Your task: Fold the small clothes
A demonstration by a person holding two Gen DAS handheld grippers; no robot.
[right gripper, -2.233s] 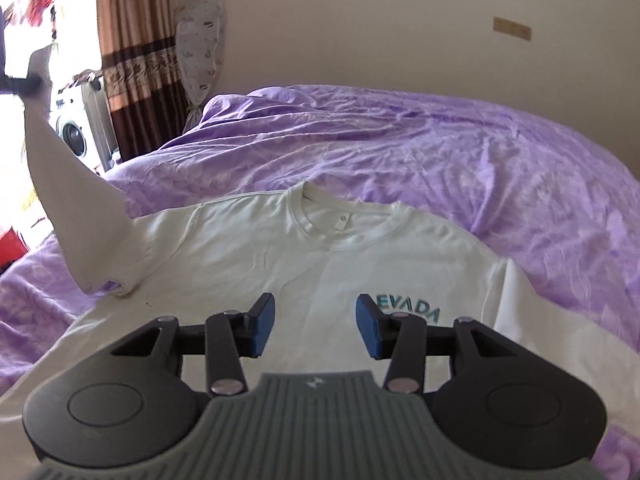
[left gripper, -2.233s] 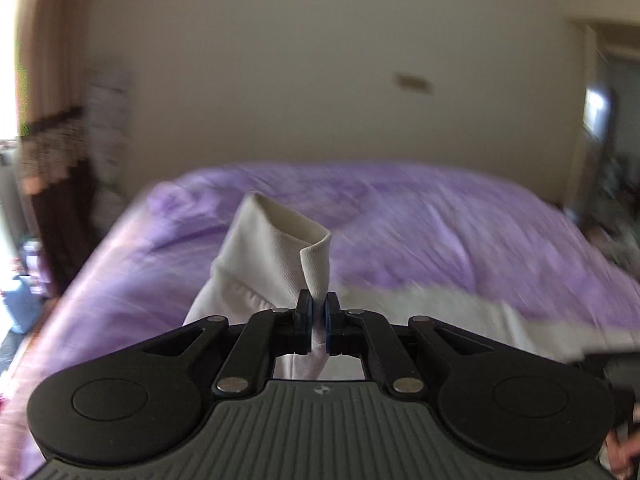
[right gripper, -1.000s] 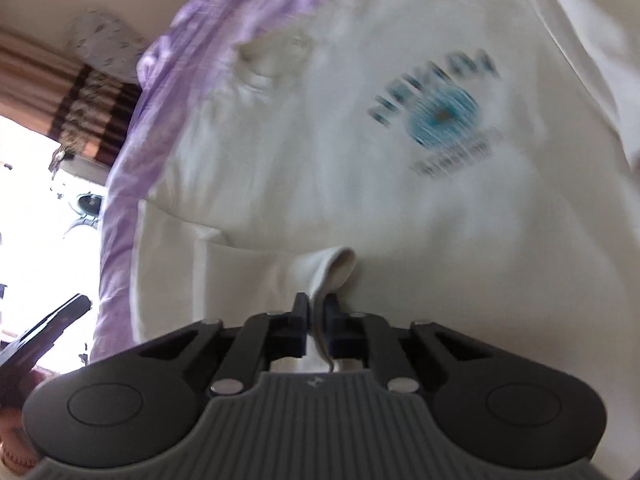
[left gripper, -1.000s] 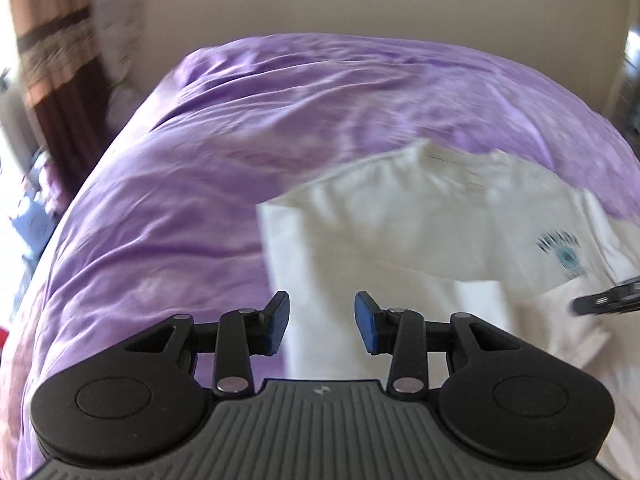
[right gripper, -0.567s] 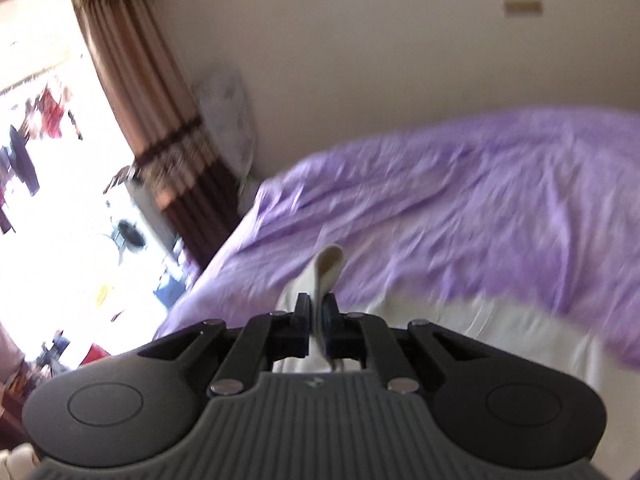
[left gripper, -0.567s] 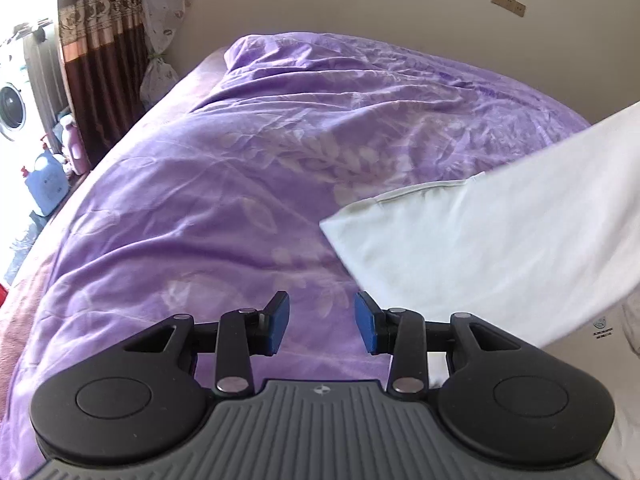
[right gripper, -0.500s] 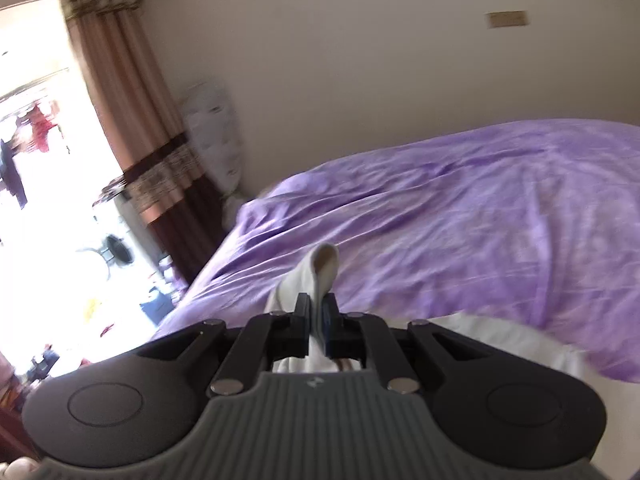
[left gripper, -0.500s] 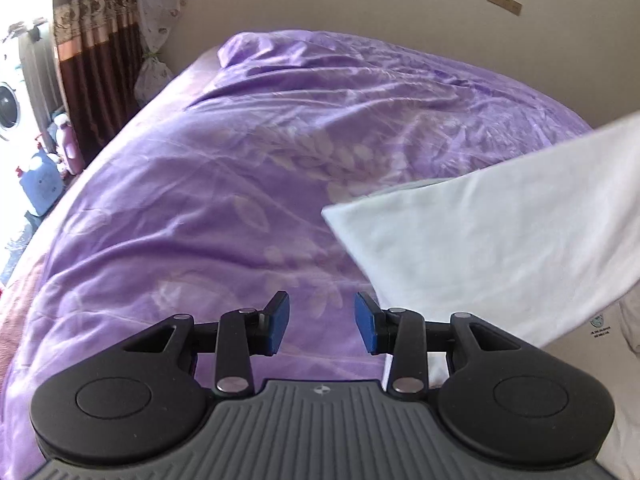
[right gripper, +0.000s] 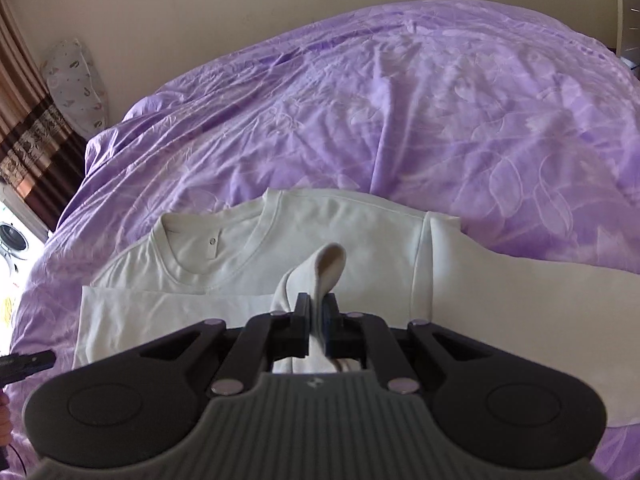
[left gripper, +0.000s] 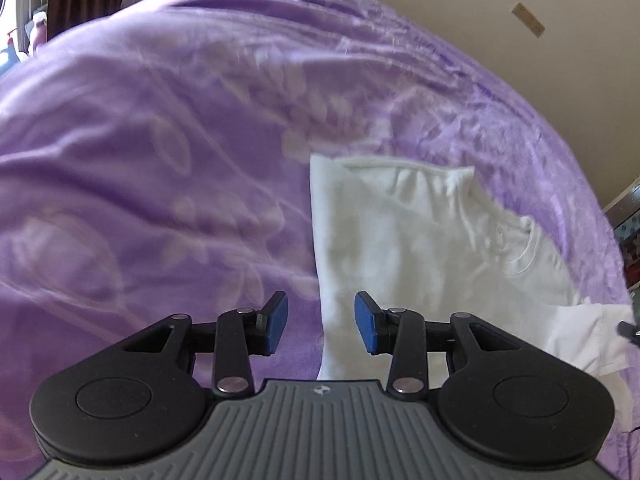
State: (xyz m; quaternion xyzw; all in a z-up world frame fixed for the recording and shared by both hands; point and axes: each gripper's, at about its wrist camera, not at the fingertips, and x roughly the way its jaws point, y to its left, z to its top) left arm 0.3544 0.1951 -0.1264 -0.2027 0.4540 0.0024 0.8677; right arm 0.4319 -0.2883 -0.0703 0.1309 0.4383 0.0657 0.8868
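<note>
A white T-shirt (right gripper: 360,240) lies on the purple bedspread (right gripper: 440,100), its left side folded over the body; it also shows in the left wrist view (left gripper: 400,240). My right gripper (right gripper: 316,320) is shut on a pinched fold of the shirt's fabric (right gripper: 326,268), held low over the shirt's middle, below the collar (right gripper: 208,248). My left gripper (left gripper: 321,322) is open and empty, just above the shirt's folded left edge. Its tip shows at the left edge of the right wrist view (right gripper: 28,362). The right gripper's tip peeks in at the far right of the left wrist view (left gripper: 630,328).
The purple bedspread (left gripper: 140,160) fills most of both views. A brown curtain (right gripper: 28,140) and a patterned cushion (right gripper: 76,80) stand by the wall at the left. A washing machine (right gripper: 14,240) shows past the bed's left edge.
My right gripper has come down from high above the bed, carrying the fabric over the shirt. The lifted cloth in the left view now lies flat. The left gripper stays open.
</note>
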